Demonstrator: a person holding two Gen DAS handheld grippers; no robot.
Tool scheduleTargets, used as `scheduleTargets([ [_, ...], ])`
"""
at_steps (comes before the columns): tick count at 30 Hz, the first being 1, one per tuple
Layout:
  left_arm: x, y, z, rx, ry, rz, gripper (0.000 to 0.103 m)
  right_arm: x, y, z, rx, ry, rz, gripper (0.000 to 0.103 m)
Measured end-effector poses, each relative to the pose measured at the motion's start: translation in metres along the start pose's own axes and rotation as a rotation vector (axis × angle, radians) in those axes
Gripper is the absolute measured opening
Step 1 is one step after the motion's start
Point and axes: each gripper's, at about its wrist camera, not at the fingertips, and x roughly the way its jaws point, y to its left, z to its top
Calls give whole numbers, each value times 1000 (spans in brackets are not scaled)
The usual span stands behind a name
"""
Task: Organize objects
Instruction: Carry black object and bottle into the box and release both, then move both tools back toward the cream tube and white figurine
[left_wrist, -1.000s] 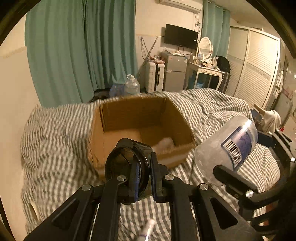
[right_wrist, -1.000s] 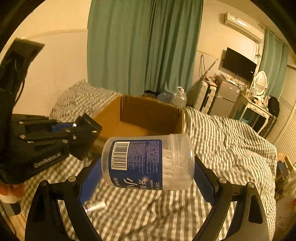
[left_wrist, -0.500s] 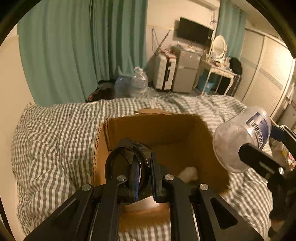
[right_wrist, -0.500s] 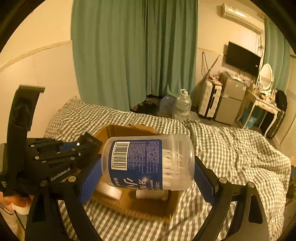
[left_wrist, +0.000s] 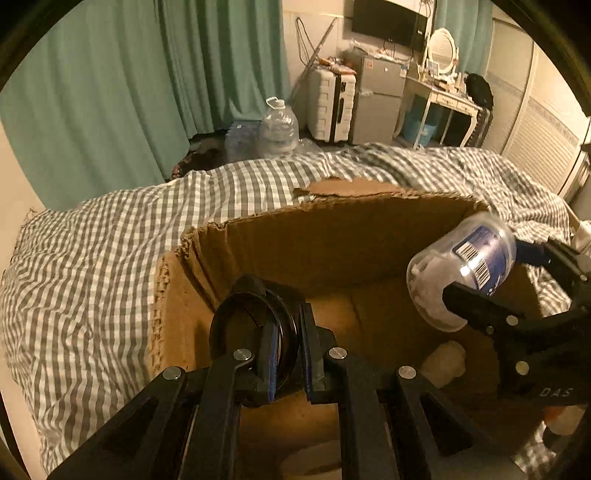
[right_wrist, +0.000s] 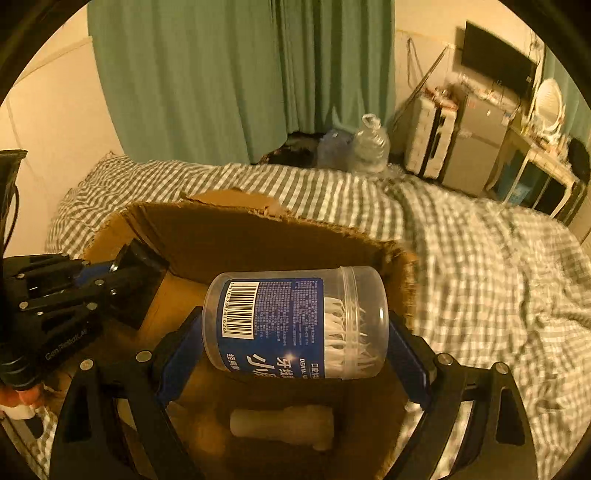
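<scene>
On my left, teal curtains (left_wrist: 147, 74) hang behind the gingham bedspread (left_wrist: 92, 258) where the cardboard box (left_wrist: 332, 236) sits. My left gripper (left_wrist: 286, 347) pinches a black round lid (left_wrist: 251, 325) over the box. My right gripper (right_wrist: 295, 343) clamps the floss-pick jar (right_wrist: 295, 321) above it, the suitcase (left_wrist: 332, 107) and dresser (left_wrist: 443, 107) beyond.
</scene>
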Motion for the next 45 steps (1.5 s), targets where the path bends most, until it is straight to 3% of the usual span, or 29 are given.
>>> scheduleTargets([
  [7, 5, -5, 5, 19, 10, -37, 11, 2, 7, 3, -39, -12, 29, 91],
  [13, -3, -7, 9, 15, -7, -8, 18, -14, 9, 10, -26, -51, 41, 92],
  [16, -11, -7, 7, 9, -18, 61, 28, -30, 10, 11, -39, -85, 24, 99],
  [17, -15, -8, 6, 13, -26, 81, 36, -37, 10, 12, -40, -107, 8, 100],
  [18, -20, -10, 6, 15, -33, 89, 57, -46, 9, 12, -44, -120, -3, 100],
  [20, -33, -10, 5, 0, -65, 108, 82, -56, 10, 13, -50, -125, -11, 101],
  [21, -40, -10, 6, -9, -89, 114, 84, -64, 10, 13, -51, -134, -18, 101],
  [29, -125, -21, 5, 1, -177, 104, 85, -142, 13, 8, -46, -190, -51, 101],
  [33, -175, -34, 2, 21, -231, 74, 91, -195, 25, 1, -54, -249, -75, 101],
  [45, -310, -53, -50, 21, -332, 13, 101, -333, 59, -44, -82, -379, -123, 101],
])
